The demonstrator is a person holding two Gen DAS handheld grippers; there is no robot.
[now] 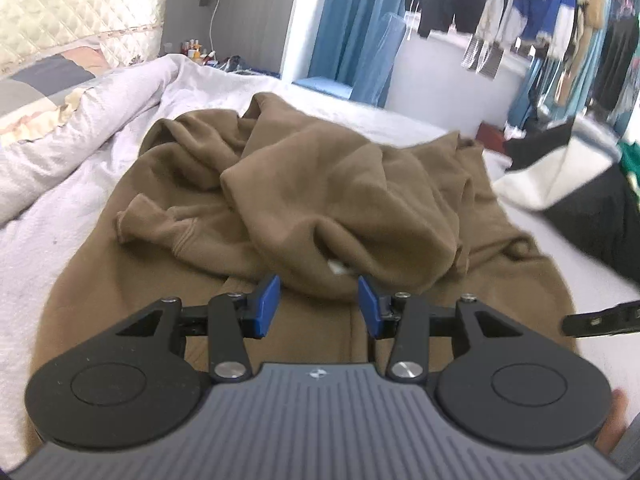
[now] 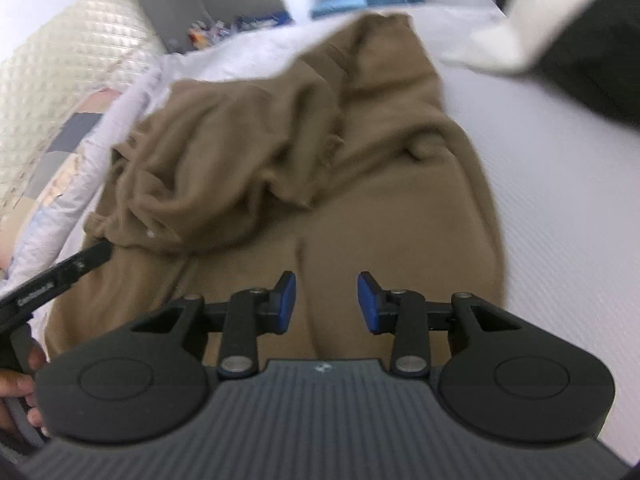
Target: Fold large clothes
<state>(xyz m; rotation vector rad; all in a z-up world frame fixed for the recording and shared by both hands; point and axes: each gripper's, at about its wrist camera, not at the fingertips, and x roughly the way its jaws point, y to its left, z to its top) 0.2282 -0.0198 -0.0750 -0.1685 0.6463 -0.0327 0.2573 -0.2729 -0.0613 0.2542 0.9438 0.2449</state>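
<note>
A: Nearest, a ribbed grey housing is seen; the left gripper (image 1: pixel 319 304) has two blue pads parted, nothing clamped between them.

B: The right gripper (image 2: pixel 326 300) is likewise parted and empty, over flat cloth.

A: One brown sweatshirt (image 1: pixel 304 184), soft fleece, is heaped in rumpled folds on the white textured bed (image 1: pixel 52 216).

B: Its near hem is cut off by the housings; motion blur is noted.
</note>
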